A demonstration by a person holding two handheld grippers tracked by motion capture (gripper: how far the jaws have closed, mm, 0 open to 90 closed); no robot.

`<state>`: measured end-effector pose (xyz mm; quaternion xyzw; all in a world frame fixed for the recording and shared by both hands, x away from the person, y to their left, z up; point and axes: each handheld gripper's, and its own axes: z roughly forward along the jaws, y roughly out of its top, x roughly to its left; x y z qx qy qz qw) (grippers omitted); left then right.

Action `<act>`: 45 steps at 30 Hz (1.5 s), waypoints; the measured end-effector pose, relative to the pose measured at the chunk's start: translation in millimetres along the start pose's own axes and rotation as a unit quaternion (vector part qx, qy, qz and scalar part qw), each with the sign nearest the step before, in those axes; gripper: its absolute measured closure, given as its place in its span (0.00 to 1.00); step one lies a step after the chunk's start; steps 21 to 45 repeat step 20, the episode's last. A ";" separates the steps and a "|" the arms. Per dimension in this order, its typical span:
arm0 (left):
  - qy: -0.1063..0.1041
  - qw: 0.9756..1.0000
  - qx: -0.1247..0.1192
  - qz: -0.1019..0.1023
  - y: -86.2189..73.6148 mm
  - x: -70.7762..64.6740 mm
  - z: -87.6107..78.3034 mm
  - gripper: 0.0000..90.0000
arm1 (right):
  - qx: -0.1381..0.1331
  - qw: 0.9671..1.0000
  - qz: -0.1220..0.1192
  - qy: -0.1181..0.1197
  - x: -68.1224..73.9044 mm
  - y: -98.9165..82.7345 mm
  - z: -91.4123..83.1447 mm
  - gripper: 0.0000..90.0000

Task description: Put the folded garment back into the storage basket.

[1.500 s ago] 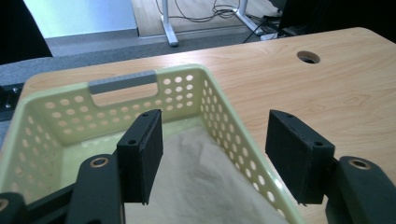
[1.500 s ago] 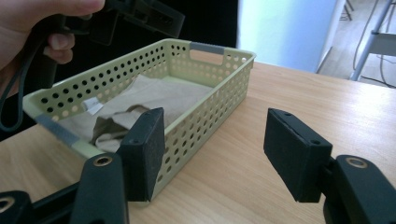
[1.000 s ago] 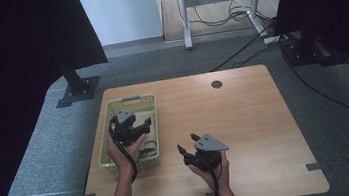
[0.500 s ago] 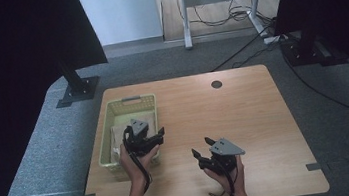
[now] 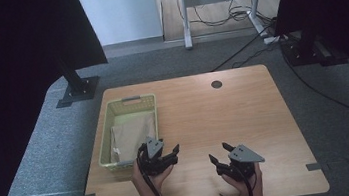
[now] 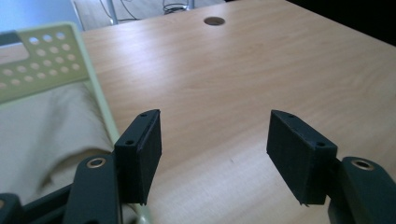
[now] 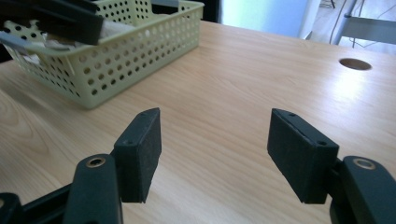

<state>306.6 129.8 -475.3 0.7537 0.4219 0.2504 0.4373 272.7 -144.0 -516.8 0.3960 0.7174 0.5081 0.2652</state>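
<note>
Left hand-held gripper [image 5: 158, 156] spread, empty, at the basket's [image 5: 124, 103] near corner. Right hand-held gripper [image 5: 230, 160] spread, empty, over bare surface [image 5: 244, 104]. Folded cloth [image 5: 132, 136] lies inside basket. Judgement: stowing looks done; next probably just clearing both hands back.

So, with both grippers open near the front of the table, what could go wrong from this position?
1. The left gripper hangs right by the near corner of the basket; a careless move could knock or drag it.
2. The folded cloth lies flat in the basket, so a jaw reaching for it might catch the wall instead.
3. The right gripper sits near the table's front edge, where its trailing cable might snag.
</note>
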 end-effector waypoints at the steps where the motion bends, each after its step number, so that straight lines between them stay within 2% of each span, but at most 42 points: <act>1: 0.000 1.000 0.000 0.000 0.0 0.0 0.0 0.39 | 0.000 1.000 0.001 0.000 -1.5 -2.7 -2.1 0.39; 2: -0.009 1.000 0.002 0.003 -9.2 -6.6 -2.1 0.39 | 0.000 1.000 0.001 0.000 -1.5 -2.7 -2.1 0.39; 3: -0.011 1.000 0.004 0.003 -11.9 -7.8 -2.4 0.39 | 0.004 1.000 0.005 -0.002 -6.0 -11.4 -6.7 0.38; 5: -0.011 1.000 0.004 0.003 -11.9 -7.8 -2.4 0.39 | 0.007 1.000 0.007 -0.005 -7.6 -14.3 -8.0 0.38; 6: -0.014 1.000 0.008 -0.003 -19.4 -9.5 -3.6 0.39 | 0.007 1.000 0.007 -0.005 -7.6 -14.3 -8.0 0.38; 8: -0.021 1.000 0.009 -0.010 -24.5 -10.1 -4.2 0.39 | 0.015 1.000 0.015 -0.013 -13.4 -24.0 -12.0 0.38; 16: -0.031 0.999 0.020 -0.016 -35.1 -11.1 0.3 0.38 | 0.019 0.999 0.017 -0.022 -17.9 -30.4 -14.0 0.37; 45: -0.033 0.999 0.018 -0.017 -34.3 -10.7 -0.4 0.38 | 0.018 0.999 0.017 -0.022 -18.3 -30.5 -14.0 0.37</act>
